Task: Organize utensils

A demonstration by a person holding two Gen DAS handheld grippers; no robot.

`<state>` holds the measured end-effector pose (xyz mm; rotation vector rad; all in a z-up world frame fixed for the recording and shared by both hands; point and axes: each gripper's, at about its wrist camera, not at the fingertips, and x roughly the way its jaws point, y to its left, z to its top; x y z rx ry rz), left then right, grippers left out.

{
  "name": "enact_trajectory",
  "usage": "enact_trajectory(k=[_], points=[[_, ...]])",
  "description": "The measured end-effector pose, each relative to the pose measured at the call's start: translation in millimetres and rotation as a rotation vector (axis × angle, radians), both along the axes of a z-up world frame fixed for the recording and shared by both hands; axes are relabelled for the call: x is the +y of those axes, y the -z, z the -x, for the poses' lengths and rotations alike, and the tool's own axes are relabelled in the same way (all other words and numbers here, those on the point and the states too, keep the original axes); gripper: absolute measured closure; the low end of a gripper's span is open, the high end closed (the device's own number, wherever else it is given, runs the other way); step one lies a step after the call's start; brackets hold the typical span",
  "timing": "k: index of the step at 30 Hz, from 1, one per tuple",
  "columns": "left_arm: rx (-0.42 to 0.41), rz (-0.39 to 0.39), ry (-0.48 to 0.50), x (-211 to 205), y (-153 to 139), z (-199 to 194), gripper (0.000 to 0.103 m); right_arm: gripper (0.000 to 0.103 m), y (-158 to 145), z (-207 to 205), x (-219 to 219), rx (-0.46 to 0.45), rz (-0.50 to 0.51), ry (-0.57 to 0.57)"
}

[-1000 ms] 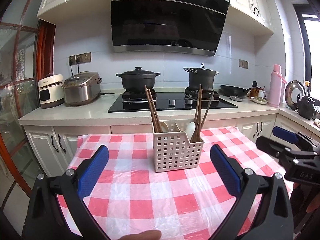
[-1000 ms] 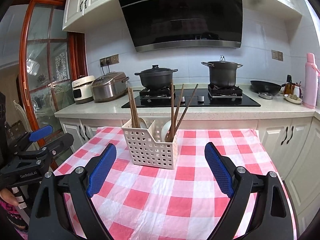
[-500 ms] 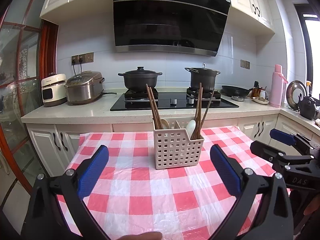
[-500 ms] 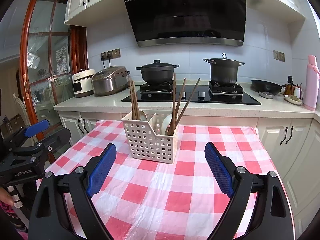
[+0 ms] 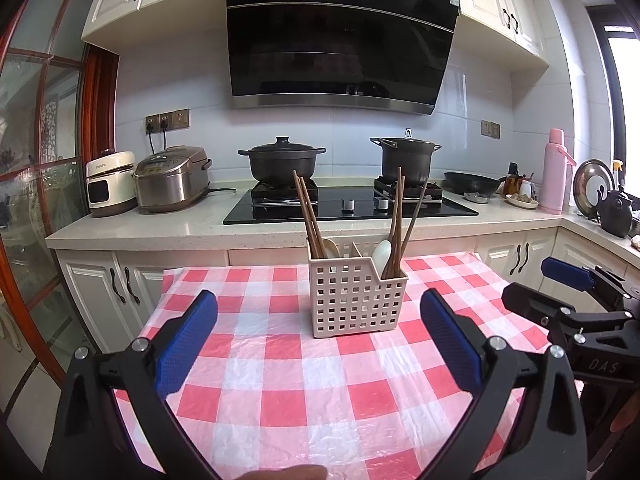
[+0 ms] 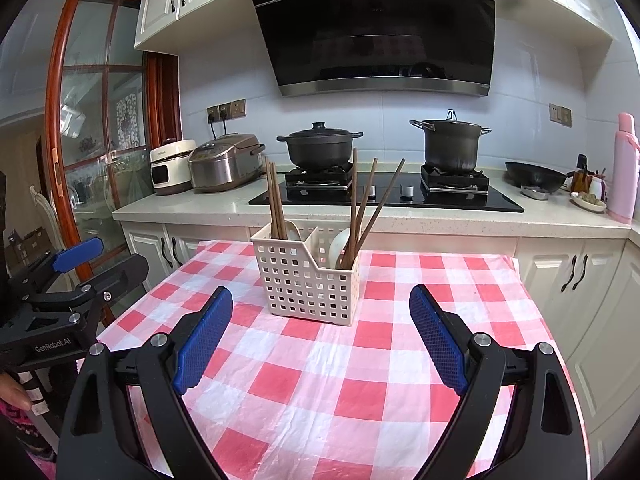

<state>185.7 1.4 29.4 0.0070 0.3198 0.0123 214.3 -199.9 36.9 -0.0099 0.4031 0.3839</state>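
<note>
Both jaws spread wide, left gripper [image 5: 318, 338] and right gripper [image 6: 320, 336] empty; basket [image 5: 357, 295] mid-table [image 5: 280, 384], chopsticks [image 5: 310, 218] split. I'd pinch one stick high, lift straight.

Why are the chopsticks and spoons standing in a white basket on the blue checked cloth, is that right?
Not quite: the cloth is red and white checked, not blue, as both wrist views show. The chopsticks and spoons do stand in the white basket on it.
</note>
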Motion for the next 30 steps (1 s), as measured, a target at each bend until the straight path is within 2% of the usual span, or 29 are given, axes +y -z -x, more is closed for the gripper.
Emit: enact_trajectory(k=[30], points=[[-0.006,-0.005,0.003,0.2,-1.5,4.2,0.005,0.018,-3.2,3.7,-4.2,-0.004,-0.006,0.003]])
